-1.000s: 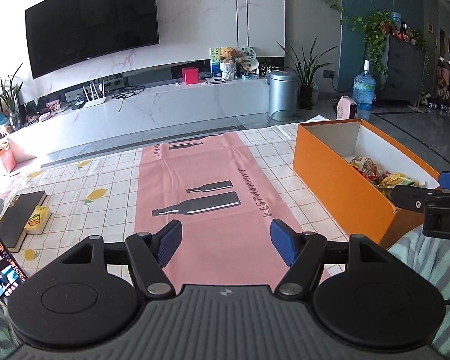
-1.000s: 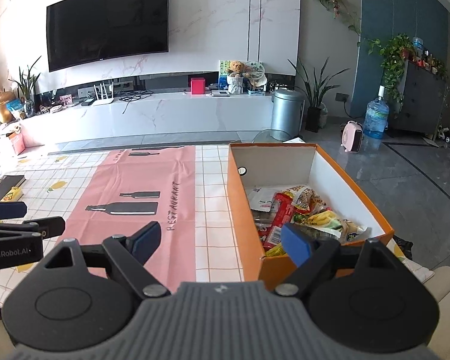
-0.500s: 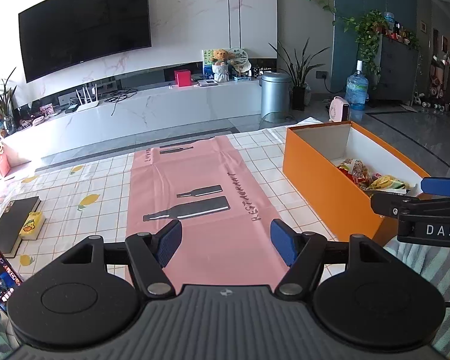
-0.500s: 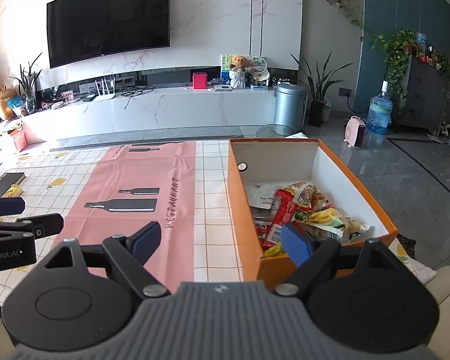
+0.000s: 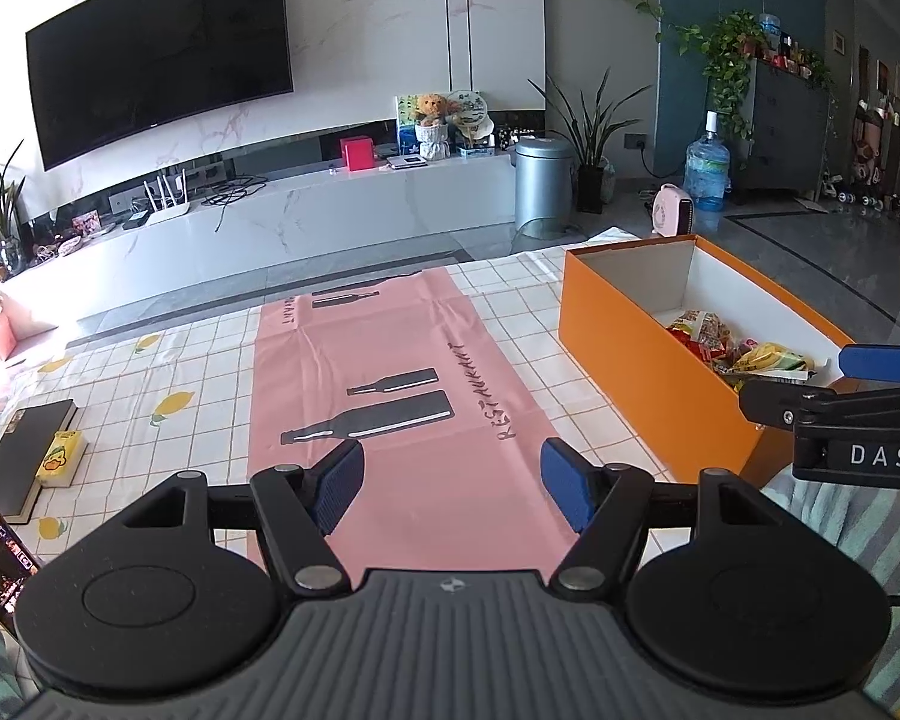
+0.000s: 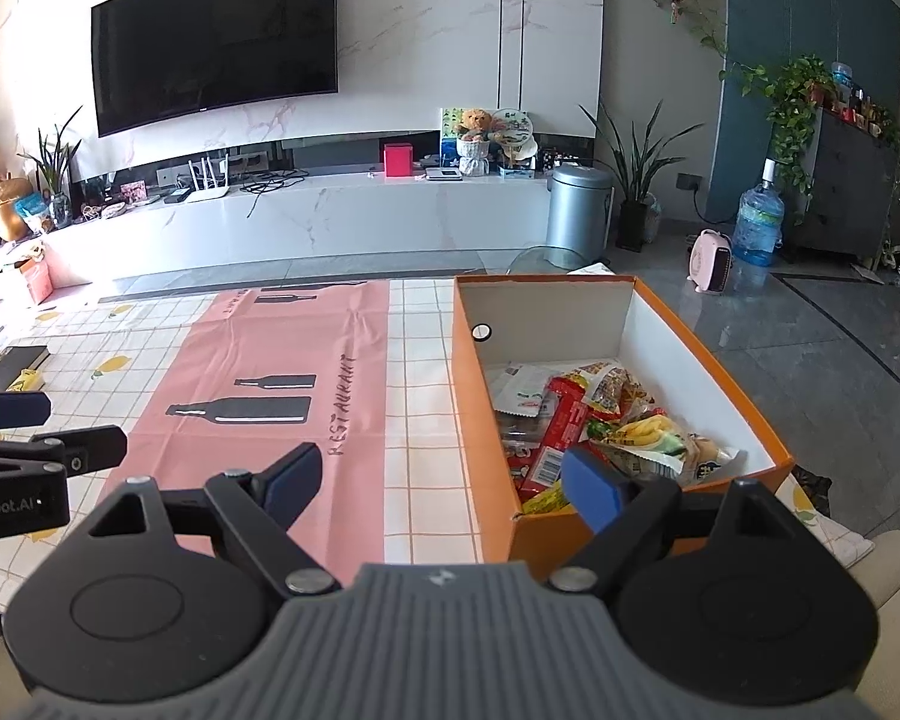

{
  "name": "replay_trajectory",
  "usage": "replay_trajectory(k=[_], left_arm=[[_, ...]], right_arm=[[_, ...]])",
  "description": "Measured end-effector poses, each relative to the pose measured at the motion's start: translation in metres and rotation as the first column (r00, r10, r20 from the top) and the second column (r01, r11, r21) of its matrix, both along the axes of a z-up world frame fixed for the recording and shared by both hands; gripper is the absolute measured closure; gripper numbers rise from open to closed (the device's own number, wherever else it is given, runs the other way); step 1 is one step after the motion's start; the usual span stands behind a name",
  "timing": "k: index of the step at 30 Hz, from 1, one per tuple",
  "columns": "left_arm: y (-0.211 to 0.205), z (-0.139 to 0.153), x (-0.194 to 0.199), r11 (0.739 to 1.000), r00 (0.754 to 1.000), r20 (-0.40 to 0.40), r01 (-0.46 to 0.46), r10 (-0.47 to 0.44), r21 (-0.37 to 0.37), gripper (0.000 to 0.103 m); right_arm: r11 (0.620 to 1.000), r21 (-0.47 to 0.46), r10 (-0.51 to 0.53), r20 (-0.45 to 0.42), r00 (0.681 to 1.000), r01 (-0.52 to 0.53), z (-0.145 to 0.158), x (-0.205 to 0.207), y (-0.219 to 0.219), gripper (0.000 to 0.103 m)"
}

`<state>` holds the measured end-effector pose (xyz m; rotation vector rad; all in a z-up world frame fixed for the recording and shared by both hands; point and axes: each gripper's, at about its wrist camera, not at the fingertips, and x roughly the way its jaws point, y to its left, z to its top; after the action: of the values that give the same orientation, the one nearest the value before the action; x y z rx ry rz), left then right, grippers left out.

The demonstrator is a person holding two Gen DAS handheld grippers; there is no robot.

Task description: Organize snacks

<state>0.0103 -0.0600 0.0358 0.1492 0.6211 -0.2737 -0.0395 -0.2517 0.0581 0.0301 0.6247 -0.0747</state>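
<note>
Bright daylight is flooding in from the left of both frames, washing out the floor (image 5: pixel 24 294) there; glare is sheening the marble wall (image 6: pixel 426 42), fisheye bending is curving the television (image 5: pixel 156 48), and corners are darkening, focus staying sharp

Left view swings slightly: orange box (image 5: pixel 642 372) sits further left in frame than before. Right tongs (image 5: pixel 834 384) show larger at its edge. No object shifts.

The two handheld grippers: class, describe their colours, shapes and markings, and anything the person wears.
Each gripper, left gripper and right gripper, has a ribbed grey body, two round black discs, black angled linkage arms and blue fingertip pads. White lettering marks their sides: "DAS" on the right one, "Robot.AI" on the left. Teal-and-grey striped fabric shows beside them, probably clothing.
</note>
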Motion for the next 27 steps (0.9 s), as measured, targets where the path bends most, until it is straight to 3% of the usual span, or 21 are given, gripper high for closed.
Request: replay_trajectory(k=[18, 27], left_arm=[[0.0003, 0.0000, 0.0007, 0.999, 1.000, -0.011, 0.014, -0.015, -0.031, 0.023], [0.0035, 0.0062, -0.0018, 0.998, 1.000, 0.013, -0.023, 0.024, -0.050, 0.013]], right_arm=[[1.000, 0.008, -0.013, -0.001, 1.000, 0.013, -0.0015, -0.0013, 0.0030, 0.019], [1.000, 0.008, 0.017, 0.002, 1.000, -0.017, 0.0015, 0.0031, 0.0008, 0.018]])
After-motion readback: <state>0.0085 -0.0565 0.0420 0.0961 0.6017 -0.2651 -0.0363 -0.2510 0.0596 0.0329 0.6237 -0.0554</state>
